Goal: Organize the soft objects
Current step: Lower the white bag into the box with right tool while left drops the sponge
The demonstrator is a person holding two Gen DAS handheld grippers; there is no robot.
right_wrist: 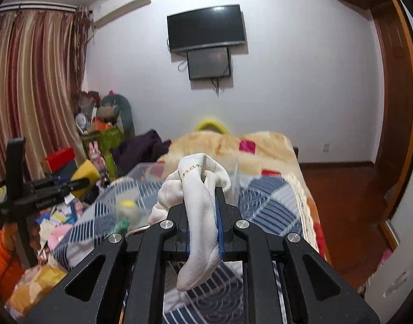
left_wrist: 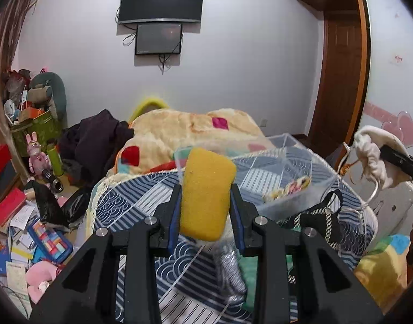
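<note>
1. Right now your left gripper has its blue-padded fingers clamped on the sides of a yellow sponge, which stands upright between them, lifted clear of the bed.
2. Your right gripper has its fingers nearly together, pinching a white sock; the cuff bunches above them and the toe hangs below.
3. Just beyond both sits a clear plastic box on the blue patterned quilt, toward the middle of the bed, with small items inside that are too blurred to name.
4. Past the box, a cream blanket with coloured patches covers the far end of the bed.
5. Off the bed's left edge, the floor holds scattered books, papers and toys.
</note>
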